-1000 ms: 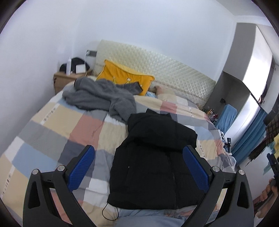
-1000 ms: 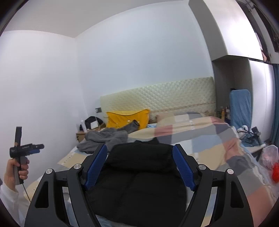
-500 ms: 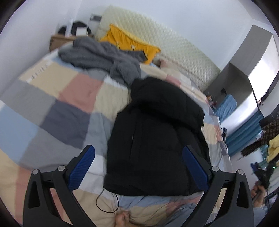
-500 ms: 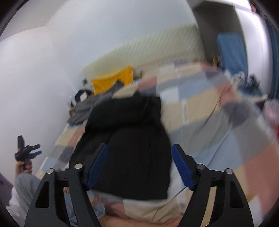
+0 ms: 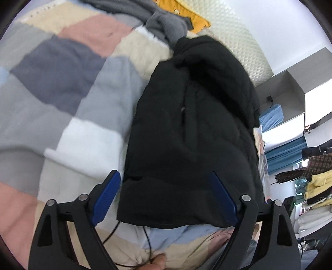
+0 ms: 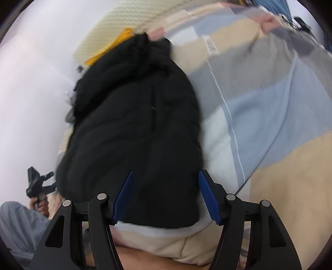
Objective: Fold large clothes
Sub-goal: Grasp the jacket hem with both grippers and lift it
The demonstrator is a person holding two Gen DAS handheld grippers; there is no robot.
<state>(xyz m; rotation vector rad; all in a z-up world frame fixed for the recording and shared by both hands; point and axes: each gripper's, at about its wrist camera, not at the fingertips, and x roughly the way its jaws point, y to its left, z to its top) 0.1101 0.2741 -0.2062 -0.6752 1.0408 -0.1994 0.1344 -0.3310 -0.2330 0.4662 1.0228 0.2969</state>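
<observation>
One bed [image 5: 62,87] fills most of both views, covered with a patchwork quilt [image 6: 269,108] of grey, blue, beige and pink squares. On it your black padded jacket [image 5: 191,116] lies lengthwise, collar end toward the quilted headboard [image 5: 238,35], hem toward you. A crumpled grey garment [image 5: 166,27] touches the jacket's far end, with a yellow pillow [image 5: 199,18] just behind it. A thin black cable [image 5: 145,236] runs out from under the hem.

Your left gripper [image 5: 164,197] hangs over the hem with its jaws spread wide, grasping nothing; the hem's left corner sits between them, just beside the left blue pad. Your right gripper [image 6: 166,195] is likewise released, jaws apart, and the hem's right portion lies between them, its right edge near the right pad. Whether either pad touches the fabric is unclear. The right wrist view is blurred.
</observation>
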